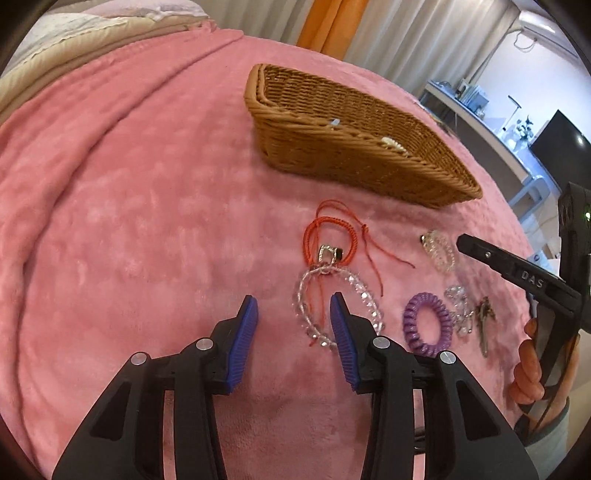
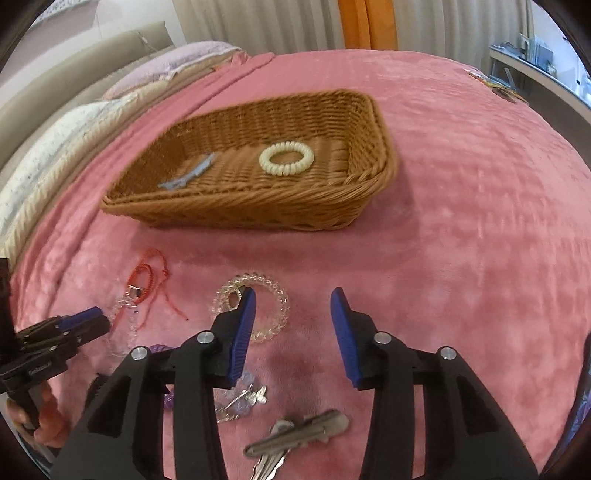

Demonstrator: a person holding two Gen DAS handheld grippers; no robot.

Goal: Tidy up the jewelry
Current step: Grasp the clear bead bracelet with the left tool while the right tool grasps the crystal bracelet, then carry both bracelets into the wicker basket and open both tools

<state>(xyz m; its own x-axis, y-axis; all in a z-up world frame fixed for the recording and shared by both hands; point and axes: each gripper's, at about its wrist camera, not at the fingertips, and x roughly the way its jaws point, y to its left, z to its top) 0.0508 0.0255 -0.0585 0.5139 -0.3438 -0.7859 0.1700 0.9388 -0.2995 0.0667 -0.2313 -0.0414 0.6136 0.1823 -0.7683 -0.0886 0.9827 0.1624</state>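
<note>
Both tools are hovering with fingers apart and empty, the left tool (image 1: 293, 314) beside the clear bead bracelet (image 1: 338, 308) and the right tool (image 2: 293, 314) over the clear coil tie (image 2: 255, 310), readying pickups toward the wicker basket (image 2: 258, 210) on the bed (image 2: 461, 221).

This is a bedroom in a home: the work surface is a bed (image 1: 129, 221) spread with a plush pink fleece blanket, with cream and lilac quilted bedding (image 2: 55, 136) bunched at its head. Pleated pale curtains with an orange panel (image 2: 369, 22) hang behind it. A dark flat television screen (image 1: 557, 144) stands on a white curved shelf unit (image 1: 476, 114) alongside.
</note>
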